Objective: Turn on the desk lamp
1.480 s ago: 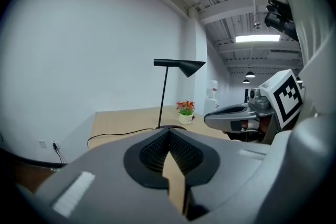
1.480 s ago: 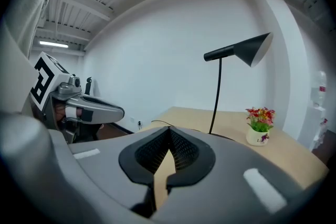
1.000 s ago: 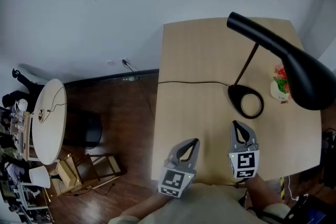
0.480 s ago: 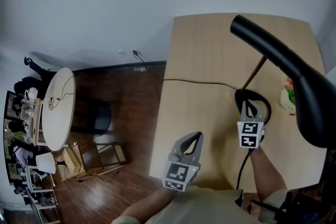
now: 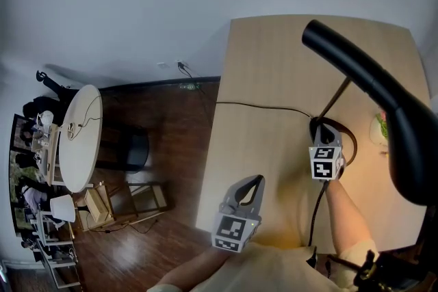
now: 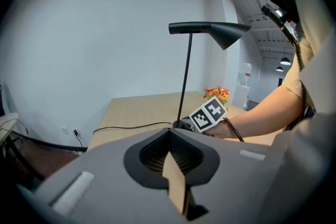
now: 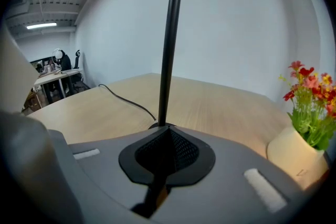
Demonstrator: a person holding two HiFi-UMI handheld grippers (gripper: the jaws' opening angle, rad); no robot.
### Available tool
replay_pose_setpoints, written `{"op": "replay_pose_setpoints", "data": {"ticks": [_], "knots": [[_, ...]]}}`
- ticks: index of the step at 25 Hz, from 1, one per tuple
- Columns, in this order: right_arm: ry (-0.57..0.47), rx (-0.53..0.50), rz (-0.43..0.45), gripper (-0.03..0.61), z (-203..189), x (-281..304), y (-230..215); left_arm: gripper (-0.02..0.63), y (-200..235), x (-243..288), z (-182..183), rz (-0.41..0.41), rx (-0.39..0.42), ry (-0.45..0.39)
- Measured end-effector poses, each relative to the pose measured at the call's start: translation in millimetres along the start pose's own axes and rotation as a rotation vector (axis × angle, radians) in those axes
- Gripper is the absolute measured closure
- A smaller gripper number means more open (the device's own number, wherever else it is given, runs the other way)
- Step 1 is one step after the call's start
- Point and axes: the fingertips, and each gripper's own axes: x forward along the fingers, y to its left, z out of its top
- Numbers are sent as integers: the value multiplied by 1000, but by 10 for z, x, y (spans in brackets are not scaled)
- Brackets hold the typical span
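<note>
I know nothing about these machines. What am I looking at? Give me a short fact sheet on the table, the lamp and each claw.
Surface: light wooden table
Main object: black desk lamp; its cable runs off the table's left edge
Right claw: shut, tip at the lamp's base beside the stem
Left claw: shut, empty, near the table's front edge, away from the lamp
Also there: vase of flowers beside the lamp
</note>
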Motion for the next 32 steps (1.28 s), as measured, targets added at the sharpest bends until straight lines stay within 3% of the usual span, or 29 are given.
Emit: {"op": "replay_pose_setpoints", "data": {"ticks": [4, 12, 19, 25, 32], "knots": [[-1, -47, -11, 580, -7, 36, 32, 615, 30, -24, 7, 5, -3, -12], [-85, 71, -21, 580, 198, -354, -27, 615, 78, -114, -52, 1, -22, -35], [-175, 94, -17, 579, 379, -939, 158, 615, -59, -147, 114, -68, -10, -88], [-245, 101, -12, 580, 442, -1467, 419, 615, -67, -213, 45, -112, -22, -109], [-308, 77, -59, 579, 543, -1896, 540, 615, -133, -324, 214, -179, 6, -179]]}}
